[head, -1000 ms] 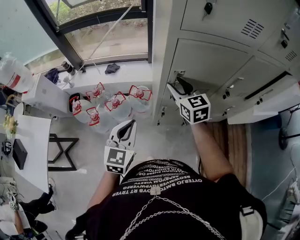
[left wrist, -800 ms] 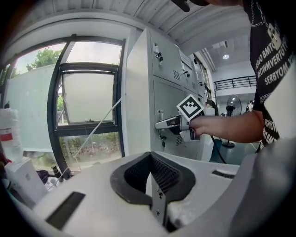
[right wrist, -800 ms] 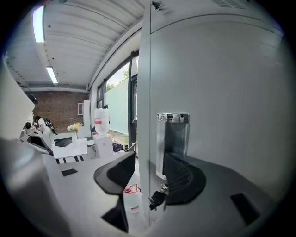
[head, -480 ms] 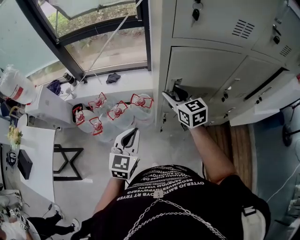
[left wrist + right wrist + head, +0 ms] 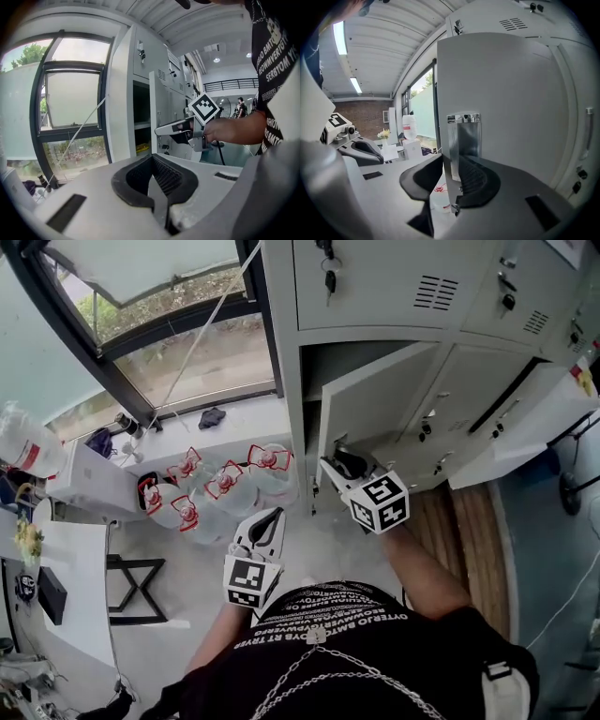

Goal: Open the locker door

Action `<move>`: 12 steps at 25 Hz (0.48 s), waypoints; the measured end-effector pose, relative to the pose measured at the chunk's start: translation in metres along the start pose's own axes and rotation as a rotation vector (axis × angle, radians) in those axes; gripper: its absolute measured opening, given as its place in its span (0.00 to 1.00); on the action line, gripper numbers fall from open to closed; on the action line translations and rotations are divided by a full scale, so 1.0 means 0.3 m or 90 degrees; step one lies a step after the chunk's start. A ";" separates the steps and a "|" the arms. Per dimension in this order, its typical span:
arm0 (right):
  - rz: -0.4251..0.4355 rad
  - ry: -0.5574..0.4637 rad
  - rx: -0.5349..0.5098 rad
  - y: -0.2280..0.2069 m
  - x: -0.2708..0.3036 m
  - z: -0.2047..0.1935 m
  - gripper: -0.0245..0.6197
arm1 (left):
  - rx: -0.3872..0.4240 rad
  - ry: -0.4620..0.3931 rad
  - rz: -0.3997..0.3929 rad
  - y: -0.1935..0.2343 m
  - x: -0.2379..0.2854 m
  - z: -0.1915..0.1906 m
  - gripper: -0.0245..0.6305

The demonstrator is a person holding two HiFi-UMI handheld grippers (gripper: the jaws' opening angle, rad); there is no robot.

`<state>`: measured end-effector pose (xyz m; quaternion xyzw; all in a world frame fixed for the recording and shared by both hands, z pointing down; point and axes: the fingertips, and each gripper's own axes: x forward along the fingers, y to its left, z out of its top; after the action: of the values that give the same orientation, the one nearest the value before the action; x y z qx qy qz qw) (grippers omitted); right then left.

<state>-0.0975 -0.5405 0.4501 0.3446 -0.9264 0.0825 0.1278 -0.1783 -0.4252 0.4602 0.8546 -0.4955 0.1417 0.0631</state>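
The locker door [image 5: 375, 399] is standing partway open from the grey locker bank [image 5: 394, 287]. Its free edge is sitting between the jaws of the right gripper [image 5: 451, 176], just under the handle recess [image 5: 464, 140]. Those jaws have just been closing and are now pinching the edge from both faces. The left gripper [image 5: 272, 517] is hovering well apart from the door, its jaws pressed together on nothing.

In the right gripper view the door's bottom is disappearing behind the gripper's own body. The compartment [image 5: 314, 367] behind the door is showing mostly as shadow, and something yellow [image 5: 143, 149] inside is too small to identify.

The door is showing as plain pale grey metal, with a shiny recessed plate and a small label strip [image 5: 463, 118] above it.
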 end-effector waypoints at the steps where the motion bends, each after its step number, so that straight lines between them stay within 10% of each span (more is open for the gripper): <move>1: -0.002 0.002 0.001 0.002 -0.014 -0.004 0.19 | 0.002 -0.001 -0.006 -0.014 0.001 0.003 0.04; 12: -0.016 -0.001 0.028 0.014 -0.229 -0.069 0.22 | 0.015 0.000 -0.056 -0.146 -0.023 -0.021 0.04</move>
<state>-0.0464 -0.4897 0.4495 0.3591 -0.9199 0.1011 0.1206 -0.1450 -0.3958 0.4656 0.8762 -0.4560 0.1445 0.0586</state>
